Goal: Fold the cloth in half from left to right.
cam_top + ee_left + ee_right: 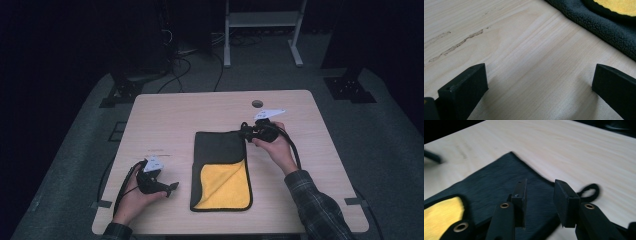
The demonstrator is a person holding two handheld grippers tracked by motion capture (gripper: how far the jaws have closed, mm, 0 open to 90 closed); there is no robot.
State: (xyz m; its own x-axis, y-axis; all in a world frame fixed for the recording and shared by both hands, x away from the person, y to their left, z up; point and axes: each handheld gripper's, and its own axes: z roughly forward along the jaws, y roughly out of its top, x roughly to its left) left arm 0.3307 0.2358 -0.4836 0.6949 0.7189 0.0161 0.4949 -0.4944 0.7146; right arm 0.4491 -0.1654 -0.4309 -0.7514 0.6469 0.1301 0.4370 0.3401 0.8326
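The left tongs point(172, 187) rest low on the surface point(165, 115) at its near left, in the person's left hand point(136, 196). Their jaws stand wide apart with nothing but bare wood between them, and in the left gripper view the cloth's dark edge point(609, 30) lies just beyond them, near but not touched.

The cloth point(221, 170) lies flat in the middle of the surface, folded into a long rectangle. Its far half shows the dark side, and a near flap is turned back to show yellow point(225, 185).

The right tongs point(245, 131) sit at the cloth's far right corner, held by the right hand point(276, 145). In the right gripper view their jaws are part open, and no cloth is pinched between them; the dark corner point(499, 182) lies below and beyond the pads, with a small hanging loop point(589, 191) off to the side on the wood.

The work looks like folding the cloth, with the right tongs apparently having let go of the far corner. To do this well, the right tongs should lift clear of the pile before moving off, so the loop or hem does not snag and drag the fold askew. The left tongs are best placed to take the near left edge; they should come in low and flat and pinch only the top layer if the yellow flap is next. Both edges should line up before any release.
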